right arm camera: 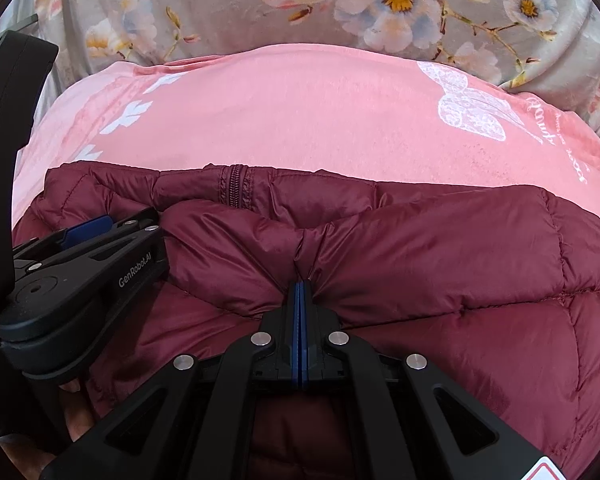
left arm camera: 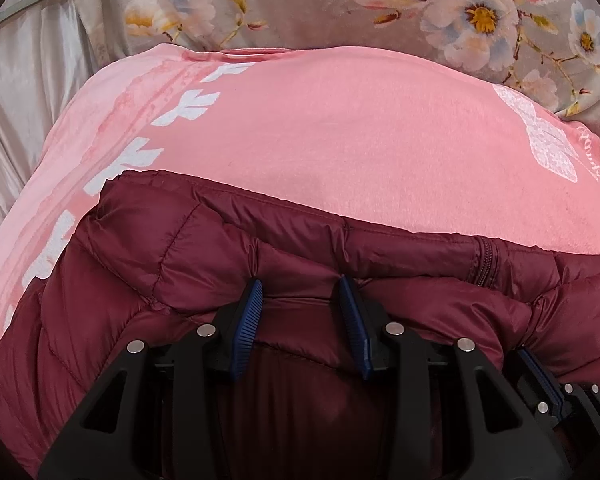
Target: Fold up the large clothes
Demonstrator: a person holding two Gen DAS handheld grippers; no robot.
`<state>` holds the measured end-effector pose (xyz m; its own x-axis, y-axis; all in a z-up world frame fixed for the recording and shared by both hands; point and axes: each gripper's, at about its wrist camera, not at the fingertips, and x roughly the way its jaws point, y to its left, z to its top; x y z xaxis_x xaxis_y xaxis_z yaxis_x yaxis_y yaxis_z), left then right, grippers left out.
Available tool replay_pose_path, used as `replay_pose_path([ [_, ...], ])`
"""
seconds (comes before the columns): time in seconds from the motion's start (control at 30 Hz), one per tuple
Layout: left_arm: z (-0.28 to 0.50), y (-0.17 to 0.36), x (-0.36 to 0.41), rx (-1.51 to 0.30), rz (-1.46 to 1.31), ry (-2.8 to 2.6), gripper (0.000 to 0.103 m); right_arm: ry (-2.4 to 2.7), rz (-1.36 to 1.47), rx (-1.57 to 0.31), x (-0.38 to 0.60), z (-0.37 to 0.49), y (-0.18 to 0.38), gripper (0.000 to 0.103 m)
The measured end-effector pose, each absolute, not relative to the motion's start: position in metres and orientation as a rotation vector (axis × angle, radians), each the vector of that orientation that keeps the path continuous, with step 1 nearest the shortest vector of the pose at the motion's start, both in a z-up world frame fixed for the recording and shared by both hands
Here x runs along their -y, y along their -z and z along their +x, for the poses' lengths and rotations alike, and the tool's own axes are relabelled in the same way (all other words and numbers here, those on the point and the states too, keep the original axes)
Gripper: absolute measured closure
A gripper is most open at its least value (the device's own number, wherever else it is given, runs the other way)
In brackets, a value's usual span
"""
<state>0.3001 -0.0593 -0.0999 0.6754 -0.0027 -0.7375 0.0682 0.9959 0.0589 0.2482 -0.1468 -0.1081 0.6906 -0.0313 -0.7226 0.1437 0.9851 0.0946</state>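
Observation:
A maroon quilted puffer jacket (left arm camera: 204,240) lies folded on a pink sheet (left arm camera: 340,128) with white prints. Its far edge with the zipper (left arm camera: 485,258) faces away from me. My left gripper (left arm camera: 300,284) is open, its blue pads resting on the jacket's folded edge with fabric between them. My right gripper (right arm camera: 301,284) is shut on a pinched fold of the jacket (right arm camera: 420,248). The left gripper (right arm camera: 112,224) also shows in the right wrist view, close on the left, and the zipper (right arm camera: 236,184) lies beyond it.
The pink sheet (right arm camera: 300,112) covers a bed. A grey blanket with flower print (left arm camera: 340,8) lies beyond it, also in the right wrist view (right arm camera: 260,12). Pale satin fabric (left arm camera: 24,92) lies at the far left.

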Motion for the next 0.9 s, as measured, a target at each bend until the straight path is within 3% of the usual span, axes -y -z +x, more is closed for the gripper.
replay_pose_path([
  [0.47,0.296,0.096,0.057,-0.841,0.092,0.042,0.064,0.098,0.179,-0.801,0.15,0.24,0.102,0.103],
  [0.7,0.241,0.053,0.002,-0.862,0.043,0.027,0.061,0.034,0.25,-0.717,0.127,0.164,0.061,0.099],
  [0.9,0.201,0.045,-0.051,-0.891,0.023,-0.034,0.06,-0.046,0.271,-0.724,0.095,0.119,0.061,0.099],
])
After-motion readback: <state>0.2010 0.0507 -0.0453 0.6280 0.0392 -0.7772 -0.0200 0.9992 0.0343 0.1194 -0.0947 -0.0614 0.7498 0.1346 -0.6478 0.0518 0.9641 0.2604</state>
